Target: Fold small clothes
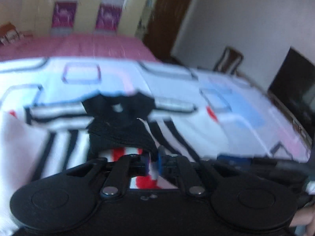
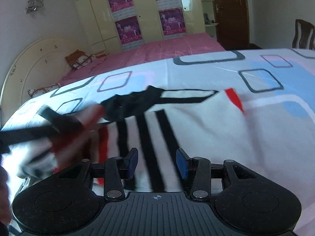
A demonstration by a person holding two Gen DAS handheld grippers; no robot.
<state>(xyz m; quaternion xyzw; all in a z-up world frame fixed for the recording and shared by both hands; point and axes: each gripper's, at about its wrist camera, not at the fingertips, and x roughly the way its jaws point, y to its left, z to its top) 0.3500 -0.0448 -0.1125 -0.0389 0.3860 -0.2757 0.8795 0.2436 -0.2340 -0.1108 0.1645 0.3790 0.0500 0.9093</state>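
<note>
A small white shirt [image 2: 206,122] with black stripes, red patches and a black collar [image 2: 135,102] lies on the patterned sheet. My left gripper [image 1: 153,164] is shut on a red and white fold of the shirt [image 1: 65,137], with the black collar [image 1: 120,122] just ahead. It shows blurred at the left of the right wrist view [image 2: 49,125]. My right gripper [image 2: 157,162] is open and empty, low over the striped part of the shirt.
The shirt lies on a white sheet [image 2: 265,74] with grey, blue and pink squares over a pink bed [image 2: 167,49]. A headboard [image 2: 35,59], wardrobe [image 2: 137,13], brown door [image 2: 230,9] and chair [image 2: 303,33] stand behind.
</note>
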